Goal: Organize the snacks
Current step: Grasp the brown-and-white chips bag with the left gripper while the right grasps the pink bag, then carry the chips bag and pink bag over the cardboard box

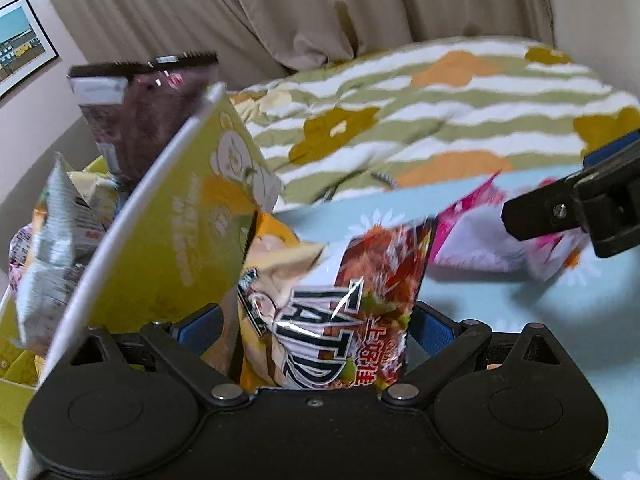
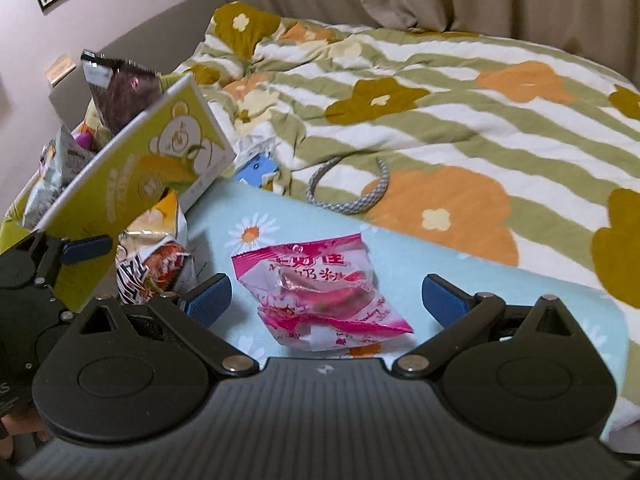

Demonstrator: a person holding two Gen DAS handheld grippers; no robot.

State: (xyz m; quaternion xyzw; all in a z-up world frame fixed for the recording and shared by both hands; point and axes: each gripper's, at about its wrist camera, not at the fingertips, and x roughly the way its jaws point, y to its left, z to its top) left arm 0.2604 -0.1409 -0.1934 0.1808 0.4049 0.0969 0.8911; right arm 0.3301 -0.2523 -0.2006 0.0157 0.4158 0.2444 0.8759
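Risk: the chip bag (image 1: 320, 312) clamped in the left claw (image 1: 316, 332) may snag on the green box (image 1: 168, 232) flap beside it — crushing or slipping follows. Right claw (image 2: 326, 300) hovers low, fingers spread wide apart, straddling the pink candy packet (image 2: 320, 292) lying on the bed sheet (image 2: 480, 280).

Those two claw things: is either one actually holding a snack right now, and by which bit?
The left gripper pinches the chips bag by its near end. The right gripper is open around the pink packet, not gripping.
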